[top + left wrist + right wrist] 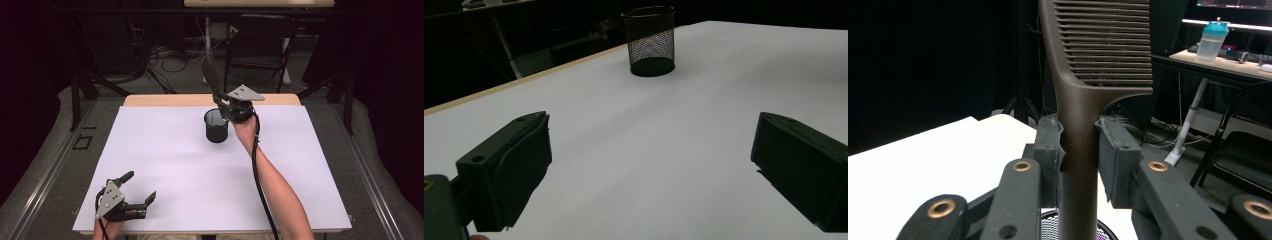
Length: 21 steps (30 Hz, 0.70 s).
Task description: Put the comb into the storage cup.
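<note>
Comb (1083,75), dark brown, stood upright in the right gripper (1080,145), jaws closed on its handle just below the teeth, tooth end up. Handle tail pointed down over the mouth of the cup (216,125), a black mesh cup whose rim showed directly beneath in the right gripper view. The hold looked chosen so the handle could drop straight into the cup; judged either going in or coming out, could not tell which. In the high view the comb (210,74) rose above the right gripper (227,102), just beside and above the cup at the far middle of the table. Left gripper (140,187) rested at the near left corner, well apart from the cup, jaws wide open and holding nothing; likely parked to stay clear. From its own view the cup (650,41) stood upright, far off, apparently empty. Table (165,165) covered in a plain white sheet, wooden edge showing at the far side. Room dark; cables and a folding chair (260,47) behind, and a bottle (1211,41) on a desk farther off.
</note>
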Tool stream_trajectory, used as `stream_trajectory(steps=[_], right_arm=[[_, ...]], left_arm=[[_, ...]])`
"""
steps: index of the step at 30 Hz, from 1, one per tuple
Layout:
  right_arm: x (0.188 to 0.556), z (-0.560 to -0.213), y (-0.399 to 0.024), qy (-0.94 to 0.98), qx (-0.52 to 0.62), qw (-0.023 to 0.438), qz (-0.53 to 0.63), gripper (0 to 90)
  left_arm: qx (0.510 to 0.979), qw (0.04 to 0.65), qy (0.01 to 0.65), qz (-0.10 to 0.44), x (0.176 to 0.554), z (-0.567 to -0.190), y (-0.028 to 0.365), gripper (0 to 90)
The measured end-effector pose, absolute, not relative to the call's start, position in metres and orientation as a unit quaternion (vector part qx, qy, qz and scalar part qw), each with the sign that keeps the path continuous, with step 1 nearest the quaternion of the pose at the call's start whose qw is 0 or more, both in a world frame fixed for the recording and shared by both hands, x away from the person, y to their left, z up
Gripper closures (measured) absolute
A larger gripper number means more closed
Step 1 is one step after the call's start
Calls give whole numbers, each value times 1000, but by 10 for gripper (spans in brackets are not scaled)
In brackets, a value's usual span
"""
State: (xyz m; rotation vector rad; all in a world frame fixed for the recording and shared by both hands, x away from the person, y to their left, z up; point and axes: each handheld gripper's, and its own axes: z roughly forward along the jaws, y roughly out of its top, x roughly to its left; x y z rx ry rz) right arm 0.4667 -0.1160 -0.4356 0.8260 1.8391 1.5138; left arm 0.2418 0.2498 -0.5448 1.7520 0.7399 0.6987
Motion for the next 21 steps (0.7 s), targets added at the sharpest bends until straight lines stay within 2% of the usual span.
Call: stream_trajectory(steps=[21], right_arm=[[474, -439, -108, 693, 303, 305, 579, 728]], left_arm=[[733, 530, 310, 291, 242, -545, 249, 30]])
